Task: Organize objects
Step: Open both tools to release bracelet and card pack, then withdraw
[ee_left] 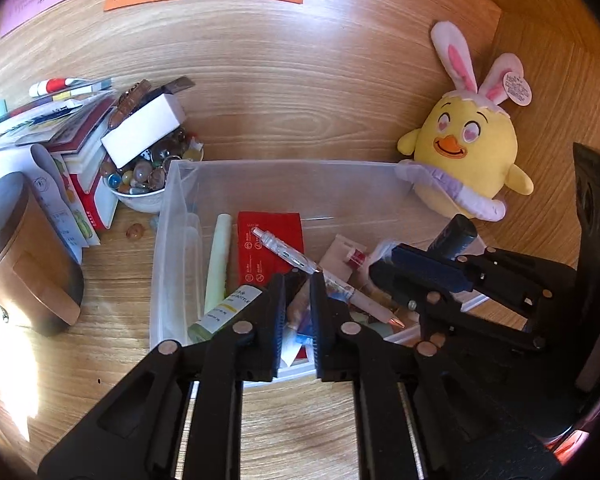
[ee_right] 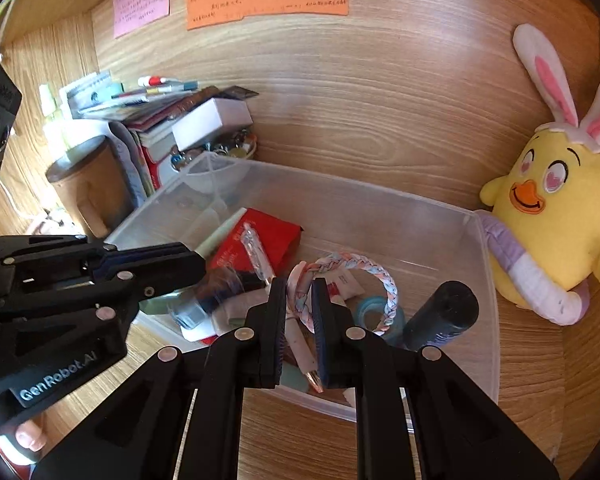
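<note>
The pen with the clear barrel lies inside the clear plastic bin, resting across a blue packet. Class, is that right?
Not quite. The pen does lie inside the clear plastic bin, but the packet under it is red, not blue, as the left wrist view shows.

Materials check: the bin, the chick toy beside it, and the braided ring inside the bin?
Bin: looks like translucent plastic, slightly frosted; the wood grain shows through its walls. Chick toy: plush fabric, matte and fuzzy, with stitched-looking face details and a paper-like tag on one ear. Braided ring: seems woven cloth or cord in pastel strands, soft and matte; the exact fibre cannot be told.
</note>
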`<state>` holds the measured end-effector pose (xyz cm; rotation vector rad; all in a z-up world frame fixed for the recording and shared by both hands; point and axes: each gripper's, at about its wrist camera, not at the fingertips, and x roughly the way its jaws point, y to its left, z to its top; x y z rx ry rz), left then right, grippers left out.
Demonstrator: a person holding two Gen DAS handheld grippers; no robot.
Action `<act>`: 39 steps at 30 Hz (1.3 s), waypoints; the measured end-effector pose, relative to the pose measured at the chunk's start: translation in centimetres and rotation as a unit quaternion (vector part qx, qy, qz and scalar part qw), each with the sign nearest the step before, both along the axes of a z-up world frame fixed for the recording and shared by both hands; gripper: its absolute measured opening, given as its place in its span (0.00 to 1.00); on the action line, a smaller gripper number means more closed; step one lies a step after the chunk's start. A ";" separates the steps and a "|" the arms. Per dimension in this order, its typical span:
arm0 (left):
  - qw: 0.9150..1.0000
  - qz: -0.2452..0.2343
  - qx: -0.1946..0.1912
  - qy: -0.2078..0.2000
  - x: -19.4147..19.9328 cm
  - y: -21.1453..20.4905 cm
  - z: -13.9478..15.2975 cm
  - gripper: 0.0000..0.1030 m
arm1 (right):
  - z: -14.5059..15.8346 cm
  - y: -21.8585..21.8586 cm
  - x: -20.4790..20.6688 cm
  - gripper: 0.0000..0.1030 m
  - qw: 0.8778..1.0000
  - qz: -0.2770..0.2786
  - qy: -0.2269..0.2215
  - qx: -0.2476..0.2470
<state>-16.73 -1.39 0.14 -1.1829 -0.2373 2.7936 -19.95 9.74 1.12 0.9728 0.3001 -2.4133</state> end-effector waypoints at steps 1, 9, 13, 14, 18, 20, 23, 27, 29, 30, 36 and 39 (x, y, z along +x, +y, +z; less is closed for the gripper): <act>1.000 -0.001 0.000 0.001 0.1 0.0 0.1 0.10 | 0.0 0.0 0.0 0.22 1.000 0.002 -0.003 0.000; 1.000 0.002 -0.009 0.020 1.4 0.1 1.3 0.17 | 1.1 0.2 1.2 0.31 1.000 0.008 0.011 -0.006; 0.999 0.005 -0.008 0.033 2.5 -0.2 2.1 0.22 | 2.0 0.8 2.1 0.31 1.000 0.009 0.021 -0.009; 0.999 0.007 -0.009 0.037 2.7 -0.2 2.2 0.25 | 2.2 0.9 2.3 0.32 1.000 0.009 0.024 -0.010; 0.998 0.015 -0.015 0.056 3.9 -0.3 2.9 0.43 | 3.3 2.1 3.6 0.44 0.999 0.004 0.038 -0.028; 0.997 0.018 -0.020 0.066 4.6 -0.3 3.1 0.51 | 3.7 2.7 4.2 0.50 0.998 0.000 0.046 -0.033; 0.997 0.016 -0.028 0.075 5.5 0.0 3.2 0.61 | 4.1 3.4 5.2 0.66 0.998 -0.010 0.059 -0.036; 0.995 0.022 -0.051 0.087 6.7 0.7 3.4 0.80 | 4.4 4.3 6.5 0.80 0.996 -0.020 0.074 -0.040; 0.994 0.029 -0.057 0.089 7.2 0.7 3.3 0.88 | 4.3 4.8 6.8 0.84 0.996 -0.023 0.075 -0.041; 0.994 0.032 -0.056 0.089 7.3 0.6 3.3 0.93 | 4.2 5.0 7.0 0.86 0.996 -0.024 0.074 -0.044; 0.995 0.031 -0.045 0.084 8.2 0.5 3.0 0.95 | 3.7 6.4 7.6 0.90 0.996 -0.041 0.064 -0.055; 0.995 0.031 -0.045 0.084 8.7 0.6 2.9 0.95 | 3.3 6.9 7.6 0.91 0.996 -0.046 0.054 -0.059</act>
